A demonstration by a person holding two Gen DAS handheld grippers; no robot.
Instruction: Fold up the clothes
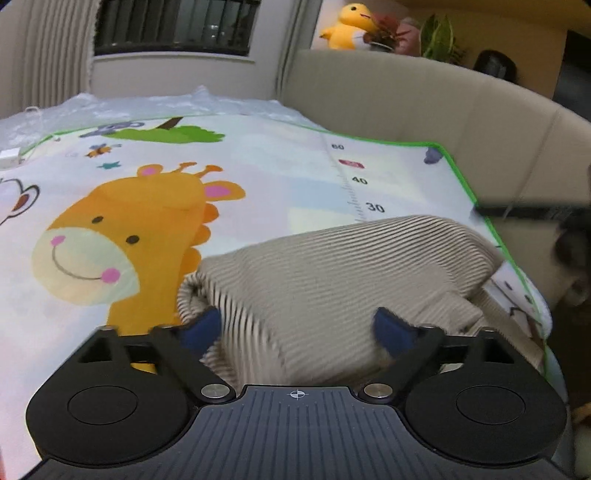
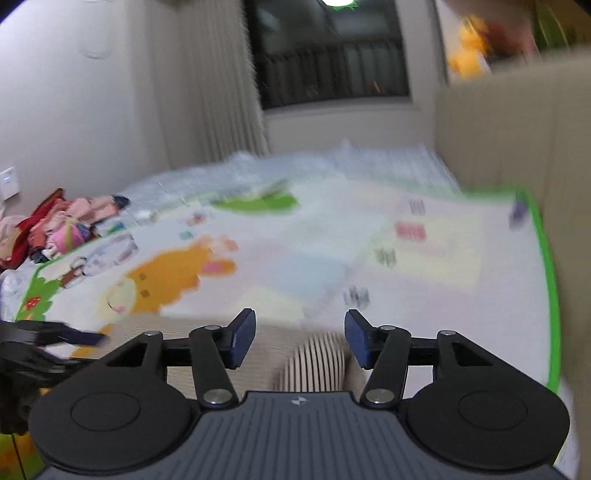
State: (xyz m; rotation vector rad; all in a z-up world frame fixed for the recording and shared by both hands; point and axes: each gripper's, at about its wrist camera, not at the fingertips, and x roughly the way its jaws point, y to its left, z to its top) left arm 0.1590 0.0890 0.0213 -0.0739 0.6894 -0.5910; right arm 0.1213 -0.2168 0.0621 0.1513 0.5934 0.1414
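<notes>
So the striped beige garment (image 1: 332,273) is bunched up in a rounded heap on the cartoon play mat (image 1: 258,162), down at the near right part of it, close to the mat's green edge and right beside the beige padded wall (image 1: 424,99). The left gripper (image 1: 301,328) has its jaws spread wide with the heap sitting between them; the blue pads (image 1: 207,325) look like they're right up against the fabric on both sides, but it's blurry there and I honestly can't tell if they're pressing it or just sitting next to it. The right gripper (image 2: 299,338) has its jaws parted about halfway with nothing clamped, and a bit of the striped cloth shows below and between them, not touched by either pad as far as I can see. Off to the left in the right wrist view there's a pile of pink and red clothes (image 2: 55,229) at the far side of the mat. A yellow plush duck (image 1: 351,27) sits up on top of the padded wall.
</notes>
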